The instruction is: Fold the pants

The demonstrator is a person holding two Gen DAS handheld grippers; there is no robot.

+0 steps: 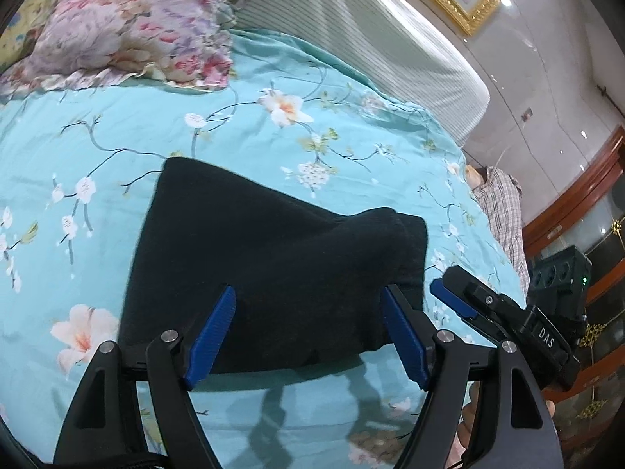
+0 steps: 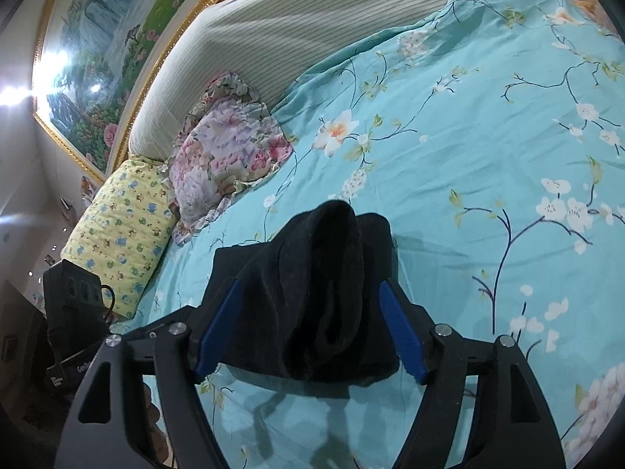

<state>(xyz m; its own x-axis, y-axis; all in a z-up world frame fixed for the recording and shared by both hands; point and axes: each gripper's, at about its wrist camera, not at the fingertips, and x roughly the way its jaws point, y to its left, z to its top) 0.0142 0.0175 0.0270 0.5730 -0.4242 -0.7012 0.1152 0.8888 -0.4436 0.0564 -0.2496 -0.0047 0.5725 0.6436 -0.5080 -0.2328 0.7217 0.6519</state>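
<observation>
The black pants lie folded into a compact stack on the turquoise floral bedspread. My left gripper is open, its blue pads wide apart over the stack's near edge. The right gripper shows at the stack's right side in the left wrist view. In the right wrist view the pants bulge up in a rolled hump between my right gripper's open blue pads, which stand on either side of the near edge without pinching it.
A floral pillow and a yellow pillow lie by the striped headboard. A checked cloth hangs at the bed's right edge. A gold-framed painting hangs on the wall. Wooden furniture stands beside the bed.
</observation>
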